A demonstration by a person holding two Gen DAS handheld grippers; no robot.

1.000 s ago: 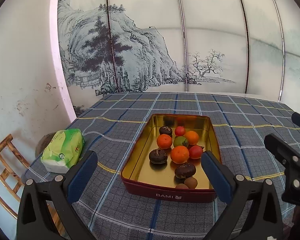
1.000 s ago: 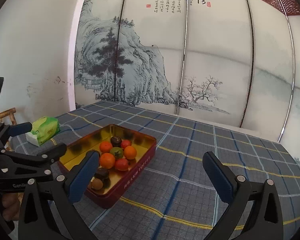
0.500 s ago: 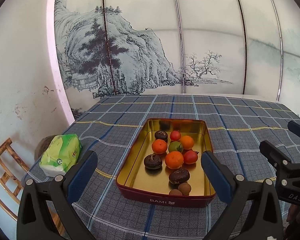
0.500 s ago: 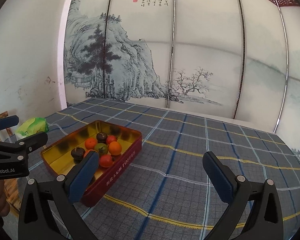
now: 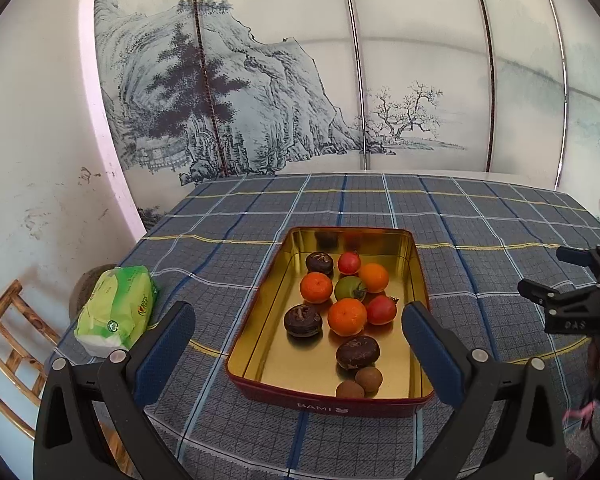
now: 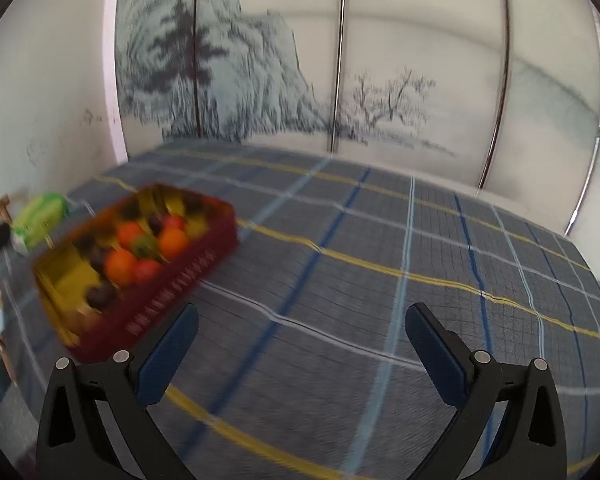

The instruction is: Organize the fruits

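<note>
Left gripper (image 5: 298,334) spread wide, nothing between pads, hovering over near end of tin (image 5: 417,276), w/ fruit lying ahead of the tips. Right gripper (image 6: 301,334) also wide apart, empty, over bare tablecloth (image 6: 379,240); tin well off to its left, view blurred there. Tin: rectangular, rounded corners, shiny gold inside, dark red outside, near table's left edge, long axis running from near edge toward far edge. Inside: three smooth round oranges (image 5: 347,317), two glossy red fruits (image 5: 381,309), one green fruit (image 5: 349,288), three dark wrinkled fruits (image 5: 302,320), two small brown round ones (image 5: 369,379) at near end. Cloth woven, grey-blue plaid w/ yellow, blue, white lines. Soft green tissue pack (image 5: 116,312) at table's near-left corner, apart from tin.
</note>
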